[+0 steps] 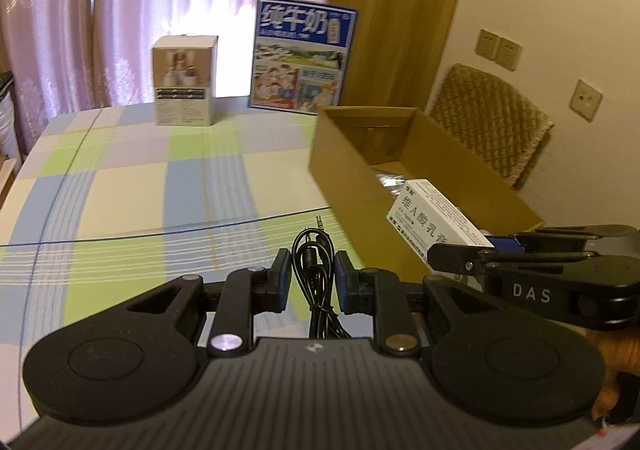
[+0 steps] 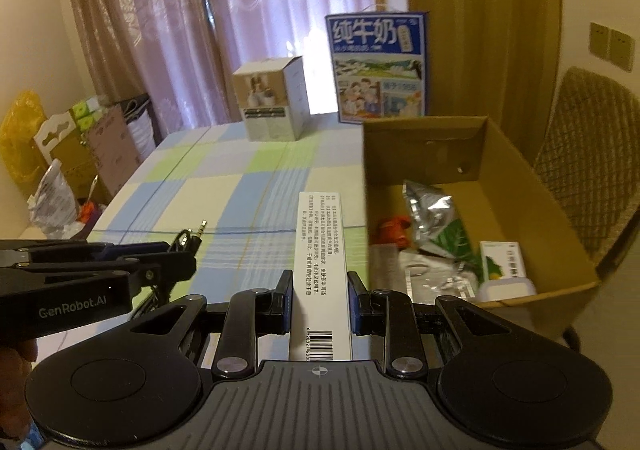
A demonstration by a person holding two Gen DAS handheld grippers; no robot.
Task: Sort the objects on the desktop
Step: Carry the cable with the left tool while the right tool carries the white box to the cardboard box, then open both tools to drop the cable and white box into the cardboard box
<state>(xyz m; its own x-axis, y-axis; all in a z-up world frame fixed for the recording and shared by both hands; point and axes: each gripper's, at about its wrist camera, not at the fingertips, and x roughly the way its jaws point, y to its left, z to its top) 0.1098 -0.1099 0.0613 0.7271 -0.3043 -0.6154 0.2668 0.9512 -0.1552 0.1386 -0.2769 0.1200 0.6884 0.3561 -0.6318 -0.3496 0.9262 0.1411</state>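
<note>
- Left gripper [image 1: 310, 280]: it sits at the lower centre of the left wrist view, clamped on a coiled black audio cable [image 1: 314, 262]. The jack plugs stick up above the pads, and the cable's loops hang between the fingers, clear of the checked tablecloth [image 1: 140, 177].
- Right gripper [image 2: 319, 300]: at the lower centre of the right wrist view, it grasps a long white carton [image 2: 318, 250] by its barcode end. The carton points forward, its far end just beside the near left wall of the cardboard box [image 2: 532, 185].
- Step in hand – you are carrying two items at once toward the box; neither has been deposited yet, by the look of it.
- Next move calls for: bring each gripper over the open top, clearing the wall, then release. Judge the carton first, since it is nearer the opening; the limp cable may snag on the rim.
- Cardboard box, right of the right wrist view: it is open and already holds a crumpled silver foil pouch [image 2: 430, 205], an orange-red item [image 2: 394, 232], a small green-and-white packet [image 2: 500, 260] and a flat grey piece at the near left that cannot be identified.
- Rear of the table, upper centre: a small white product box [image 2: 272, 105] and a blue milk carton pack [image 2: 378, 65] stand upright – both closed.
</note>
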